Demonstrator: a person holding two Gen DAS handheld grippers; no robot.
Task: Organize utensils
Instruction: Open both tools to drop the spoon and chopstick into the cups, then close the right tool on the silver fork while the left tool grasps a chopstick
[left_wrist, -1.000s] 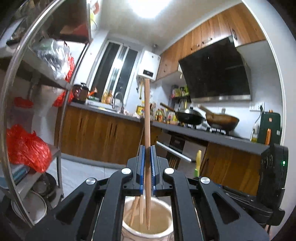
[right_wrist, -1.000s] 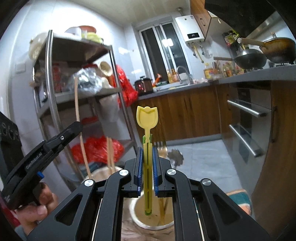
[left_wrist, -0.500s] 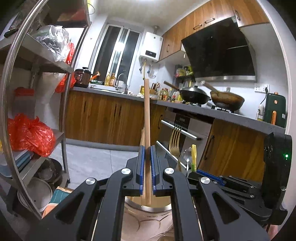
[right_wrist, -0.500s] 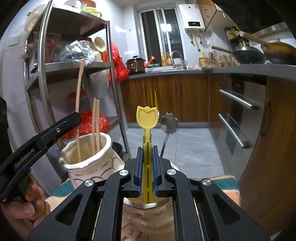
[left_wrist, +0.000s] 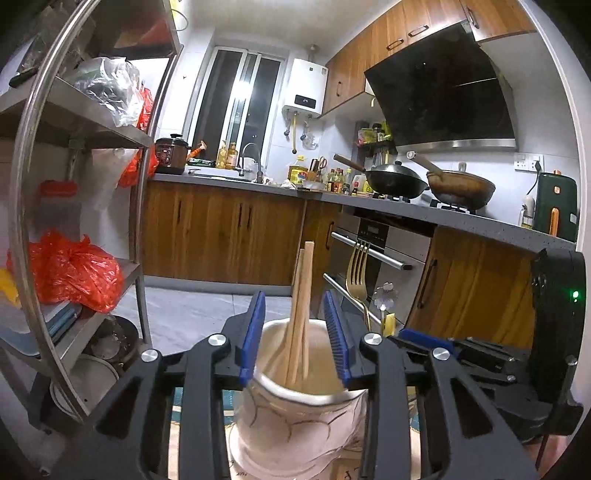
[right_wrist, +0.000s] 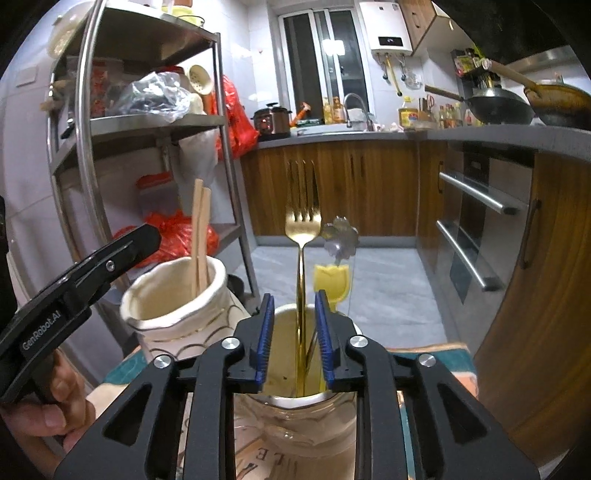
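My left gripper (left_wrist: 295, 334) is open and empty, its jaws spread on either side of a white ceramic jar (left_wrist: 295, 417) that holds wooden chopsticks (left_wrist: 301, 310). My right gripper (right_wrist: 294, 334) is open and empty just above a second jar (right_wrist: 306, 417). That jar holds a gold fork (right_wrist: 302, 236), a flower-headed spoon (right_wrist: 340, 238) and a yellow tulip-topped utensil (right_wrist: 330, 284). The chopstick jar (right_wrist: 173, 299) and the left gripper's arm (right_wrist: 74, 284) show at the left of the right wrist view. The fork (left_wrist: 356, 273) also shows in the left wrist view.
A steel shelf rack (left_wrist: 74, 206) with red bags stands at the left. Wooden cabinets (right_wrist: 351, 188) and an oven (right_wrist: 476, 229) line the far side, with woks (left_wrist: 428, 181) on the counter. The jars stand on a patterned mat (right_wrist: 436, 354).
Both grippers have opened. The long chopstick has dropped out of the left jaws into the white jar. The yellow tulip utensil has dropped out of the right jaws into the second jar.
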